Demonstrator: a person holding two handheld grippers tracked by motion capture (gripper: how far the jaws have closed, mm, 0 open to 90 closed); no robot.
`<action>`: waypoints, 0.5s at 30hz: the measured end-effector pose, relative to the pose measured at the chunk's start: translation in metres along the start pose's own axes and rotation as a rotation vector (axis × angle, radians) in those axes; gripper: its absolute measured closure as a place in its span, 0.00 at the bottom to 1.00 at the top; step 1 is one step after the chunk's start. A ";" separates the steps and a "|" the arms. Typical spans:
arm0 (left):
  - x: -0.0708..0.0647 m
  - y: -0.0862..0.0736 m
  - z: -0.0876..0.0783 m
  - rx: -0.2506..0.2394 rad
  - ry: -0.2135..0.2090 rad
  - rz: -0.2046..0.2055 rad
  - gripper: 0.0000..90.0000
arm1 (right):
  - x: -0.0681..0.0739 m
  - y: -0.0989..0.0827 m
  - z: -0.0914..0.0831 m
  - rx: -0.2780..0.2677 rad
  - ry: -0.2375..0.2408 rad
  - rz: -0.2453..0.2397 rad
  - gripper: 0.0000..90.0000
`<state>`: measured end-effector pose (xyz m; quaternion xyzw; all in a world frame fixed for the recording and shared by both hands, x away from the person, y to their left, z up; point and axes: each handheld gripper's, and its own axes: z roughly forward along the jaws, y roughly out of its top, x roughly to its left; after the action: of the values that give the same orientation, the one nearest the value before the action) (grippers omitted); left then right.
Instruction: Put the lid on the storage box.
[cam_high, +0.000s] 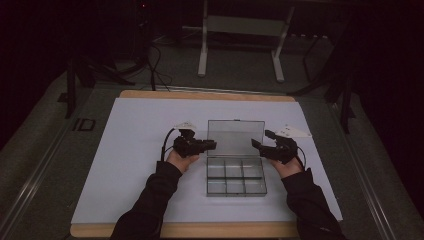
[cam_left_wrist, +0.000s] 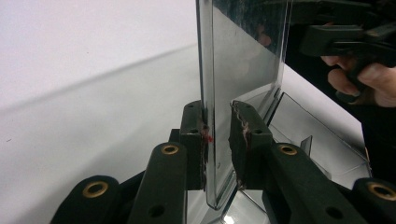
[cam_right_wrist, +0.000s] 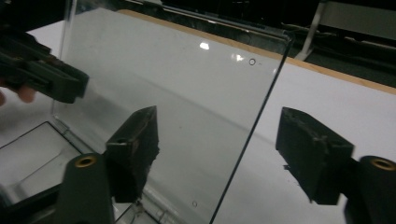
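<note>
A clear plastic compartment box (cam_high: 207, 176) sits on the white mat with its lid (cam_high: 232, 137) standing upright. My left gripper (cam_high: 212, 145) is shut on the lid's left edge. In the left gripper view both pads (cam_left_wrist: 194, 135) clamp the clear lid (cam_left_wrist: 243, 65) above the box base (cam_left_wrist: 322, 144). My right gripper (cam_high: 256, 144) is at the lid's right edge. In the right gripper view, my right gripper (cam_right_wrist: 219, 126) stands open with the lid's edge (cam_right_wrist: 177, 84) between the jaws, touching neither pad. The left gripper (cam_right_wrist: 42, 74) appears beyond the lid.
A white mat (cam_high: 135, 150) covers a wooden tabletop (cam_high: 200, 95). Behind the table stands a metal frame with two legs (cam_high: 202, 55). Cables lie on the dark floor (cam_high: 155, 65). The person's dark sleeves (cam_high: 150, 200) come in from the bottom.
</note>
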<state>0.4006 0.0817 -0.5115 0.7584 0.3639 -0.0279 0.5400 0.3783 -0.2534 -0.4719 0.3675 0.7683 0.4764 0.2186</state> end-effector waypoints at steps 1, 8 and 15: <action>0.000 0.000 0.000 -0.002 0.000 0.004 0.85 | 0.000 0.000 0.002 0.009 -0.002 0.000 0.41; 0.000 0.000 0.000 0.004 0.002 0.011 0.84 | -0.001 -0.003 0.005 0.026 -0.001 0.006 0.66; -0.004 0.006 -0.006 -0.005 0.024 0.028 0.84 | -0.006 -0.002 -0.003 0.032 0.009 0.016 0.78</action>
<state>0.3988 0.0837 -0.5028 0.7623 0.3599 -0.0102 0.5378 0.3796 -0.2598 -0.4725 0.3747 0.7740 0.4673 0.2053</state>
